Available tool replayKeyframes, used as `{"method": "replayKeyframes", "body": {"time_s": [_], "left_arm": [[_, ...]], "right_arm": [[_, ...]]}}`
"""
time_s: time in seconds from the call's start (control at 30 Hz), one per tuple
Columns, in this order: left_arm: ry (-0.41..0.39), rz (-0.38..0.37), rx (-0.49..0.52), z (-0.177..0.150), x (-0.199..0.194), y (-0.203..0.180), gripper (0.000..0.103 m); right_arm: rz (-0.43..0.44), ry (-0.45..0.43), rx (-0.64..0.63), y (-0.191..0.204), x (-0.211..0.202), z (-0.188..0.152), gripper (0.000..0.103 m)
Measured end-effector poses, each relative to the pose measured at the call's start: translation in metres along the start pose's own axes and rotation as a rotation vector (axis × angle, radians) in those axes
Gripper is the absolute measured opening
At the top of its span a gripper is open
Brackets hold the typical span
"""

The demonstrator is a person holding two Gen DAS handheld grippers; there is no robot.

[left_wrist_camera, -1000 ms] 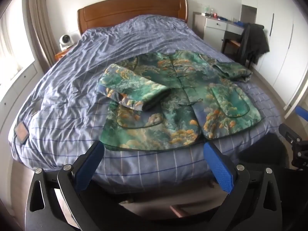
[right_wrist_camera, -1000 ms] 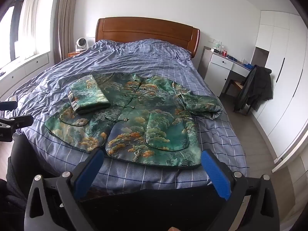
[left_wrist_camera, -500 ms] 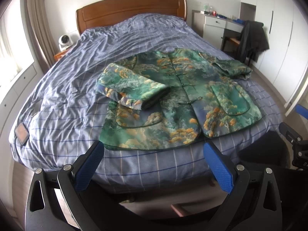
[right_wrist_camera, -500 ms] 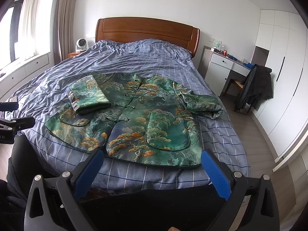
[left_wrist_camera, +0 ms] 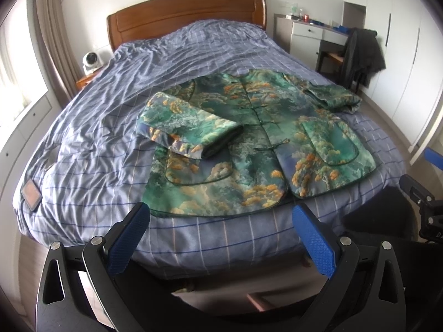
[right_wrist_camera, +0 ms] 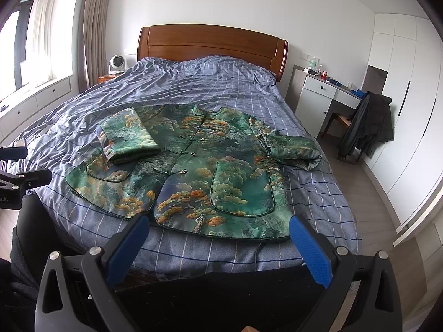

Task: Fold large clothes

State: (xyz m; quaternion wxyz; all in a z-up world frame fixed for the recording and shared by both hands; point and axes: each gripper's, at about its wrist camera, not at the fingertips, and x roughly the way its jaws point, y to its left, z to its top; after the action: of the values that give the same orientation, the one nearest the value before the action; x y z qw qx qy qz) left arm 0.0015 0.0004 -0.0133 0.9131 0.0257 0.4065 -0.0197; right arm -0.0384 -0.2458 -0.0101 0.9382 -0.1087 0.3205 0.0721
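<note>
A bedroom holds a large bed (right_wrist_camera: 193,88) with a wooden headboard (right_wrist_camera: 211,45) and a rumpled blue checked duvet. White wardrobes (right_wrist_camera: 401,83) line the right wall, beside a white desk (right_wrist_camera: 324,91) and a chair draped with a dark coat (right_wrist_camera: 368,121). A green brocade jacket (right_wrist_camera: 216,171) with orange tree patterns lies front up near the foot of the bed, one sleeve (left_wrist_camera: 188,130) folded across its chest, the other (right_wrist_camera: 290,149) spread sideways. The left gripper (left_wrist_camera: 221,221) and right gripper (right_wrist_camera: 218,231) hang just short of the hem, blue-padded fingers (right_wrist_camera: 310,251) spread wide, holding nothing. Only the left view shows a small flat device (left_wrist_camera: 30,193) on the duvet's left edge; both show a white fan (right_wrist_camera: 116,63) on the nightstand.
</note>
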Motion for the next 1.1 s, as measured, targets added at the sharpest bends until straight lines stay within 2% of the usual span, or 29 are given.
{"method": "replayKeyframes", "body": {"time_s": [1.1], "left_arm": [[0.004,0.0,0.007,-0.0055,0.0033,-0.0057,0.102]], "right_arm": [[0.015,0.014,0.005,0.0022,0.0056,-0.0022,0.103]]}}
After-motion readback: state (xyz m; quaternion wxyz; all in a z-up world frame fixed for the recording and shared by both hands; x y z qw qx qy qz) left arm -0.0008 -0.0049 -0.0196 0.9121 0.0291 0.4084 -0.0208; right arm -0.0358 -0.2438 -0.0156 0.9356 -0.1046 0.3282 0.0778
